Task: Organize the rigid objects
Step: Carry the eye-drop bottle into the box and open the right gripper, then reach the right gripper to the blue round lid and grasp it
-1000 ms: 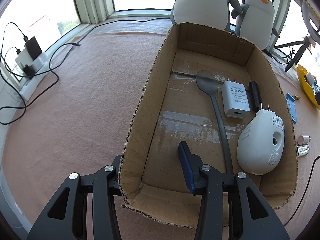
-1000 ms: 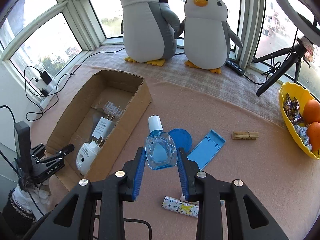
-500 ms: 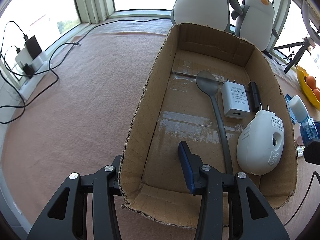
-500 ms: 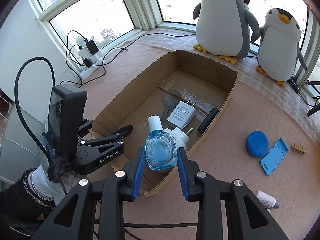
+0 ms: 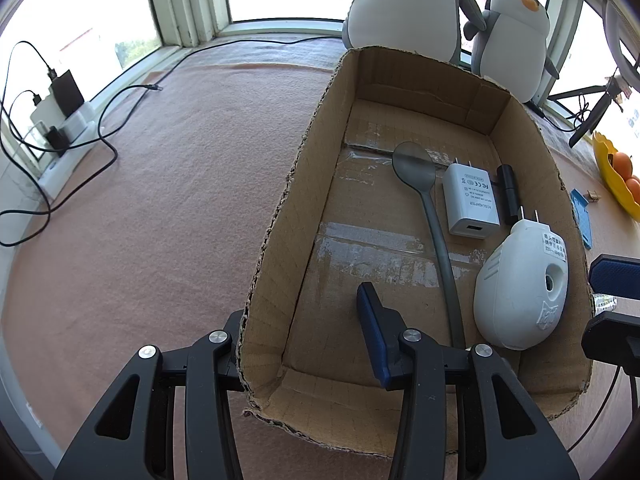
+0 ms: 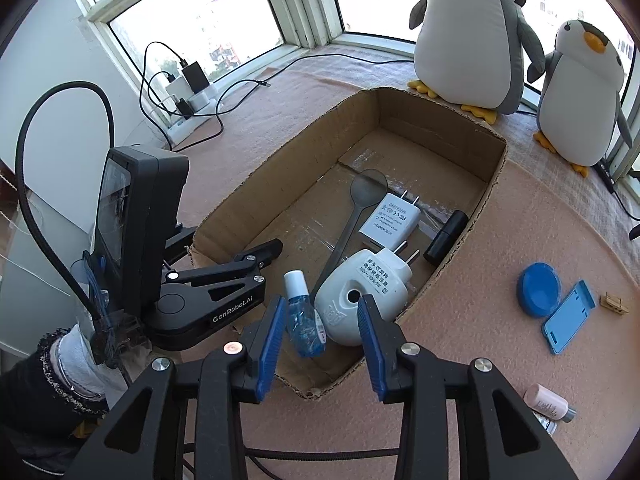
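Left wrist view: the left gripper [image 5: 308, 344] is clamped on the near wall of the cardboard box [image 5: 276, 264], one finger outside the wall and the blue-padded finger [image 5: 374, 336] inside. Beyond that inner finger, on the box floor, lie a grey spoon [image 5: 424, 192], a white charger [image 5: 472, 204] printed "AC/DC ADAPTER", a small black cylinder [image 5: 509, 192] and a white egg-shaped plug-in device [image 5: 520, 288] with a round hole, two prongs and a label in Chinese characters too small to read. The blue pad of the right gripper [image 5: 616, 276] shows at the right edge, just outside the box wall. The bottle cannot be seen in this view.

Right wrist view: the right gripper [image 6: 320, 336] has just been opening its jaws, and the fingers stand apart. Between them, close to the left pad but not pressed by either, is the small bottle [image 6: 303, 320]: clear blue plastic with a white cap, tilted with the cap pointing away from the fingers. It is over the near corner of the box, beside the white plug-in device, and I cannot tell whether it rests on the floor. To the left of the fingers the left gripper carries the writing "GenRobot.AI" and grips the box wall. The charger reads "FC CE" and "AC/DC ADAPTER". To the right of the fingers, outside the box, lie a blue round lid [image 6: 538, 288], a blue flat holder [image 6: 568, 320] and a wooden clothespin [image 6: 614, 303].
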Available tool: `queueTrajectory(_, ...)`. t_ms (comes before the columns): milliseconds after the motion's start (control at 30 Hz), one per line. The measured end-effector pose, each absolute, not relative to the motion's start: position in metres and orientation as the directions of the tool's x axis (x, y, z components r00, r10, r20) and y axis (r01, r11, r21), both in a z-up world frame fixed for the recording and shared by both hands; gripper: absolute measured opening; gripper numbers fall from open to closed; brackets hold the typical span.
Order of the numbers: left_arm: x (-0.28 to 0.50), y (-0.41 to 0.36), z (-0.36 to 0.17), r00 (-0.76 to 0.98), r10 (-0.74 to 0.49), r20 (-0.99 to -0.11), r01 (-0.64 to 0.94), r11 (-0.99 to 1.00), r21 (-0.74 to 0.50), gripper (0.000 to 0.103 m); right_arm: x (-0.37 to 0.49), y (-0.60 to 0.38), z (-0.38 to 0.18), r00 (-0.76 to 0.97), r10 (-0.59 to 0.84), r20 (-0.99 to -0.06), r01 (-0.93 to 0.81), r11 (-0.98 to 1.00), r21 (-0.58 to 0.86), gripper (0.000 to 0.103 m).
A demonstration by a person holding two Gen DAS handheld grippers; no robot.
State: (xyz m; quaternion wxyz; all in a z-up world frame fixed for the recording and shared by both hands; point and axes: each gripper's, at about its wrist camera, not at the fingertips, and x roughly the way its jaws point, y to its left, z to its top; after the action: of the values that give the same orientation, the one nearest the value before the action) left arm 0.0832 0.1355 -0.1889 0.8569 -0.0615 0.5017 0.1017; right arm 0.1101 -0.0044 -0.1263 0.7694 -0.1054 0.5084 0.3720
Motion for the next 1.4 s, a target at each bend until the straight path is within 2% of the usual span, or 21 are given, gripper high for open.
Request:
queueTrajectory(500, 0.083, 0.135, -0.190, 0.477, 0.114, -0.871, -0.237, 0.972, -0.003, 0.042, 0.122, -0.037, -0.118, 0.257, 0.463, -0.848, -0.609, 0.759, 0.230, 0.035)
queueTrajectory(833, 0.083, 0.136, -0.190, 0.477, 0.114, -0.872, -0.237, 0.972, -0.003, 0.042, 0.154, -0.103, -0.116, 0.342, 0.409, -0.846, -0.449, 0.862, 0.236, 0.047)
queueTrajectory(1033, 0.083, 0.136, -0.190, 0.477, 0.114, -0.872, -0.237, 0.971, -0.003, 0.042, 0.179, -0.141, -0.127, 0.351, 0.374, -0.858, -0.359, 0.900, 0.246, 0.048)
queueTrajectory(1133, 0.083, 0.136, -0.190, 0.477, 0.114, -0.872, -0.237, 0.972, -0.002, 0.042, 0.189, -0.148, -0.133, 0.355, 0.360, -0.862, -0.340, 0.909, 0.240, 0.053)
queueTrajectory(1400, 0.083, 0.136, -0.190, 0.477, 0.114, -0.872, -0.237, 0.972, -0.003, 0.042, 0.212, -0.138, -0.152, 0.342, 0.316, -0.885, -0.380, 0.908, 0.177, 0.055)
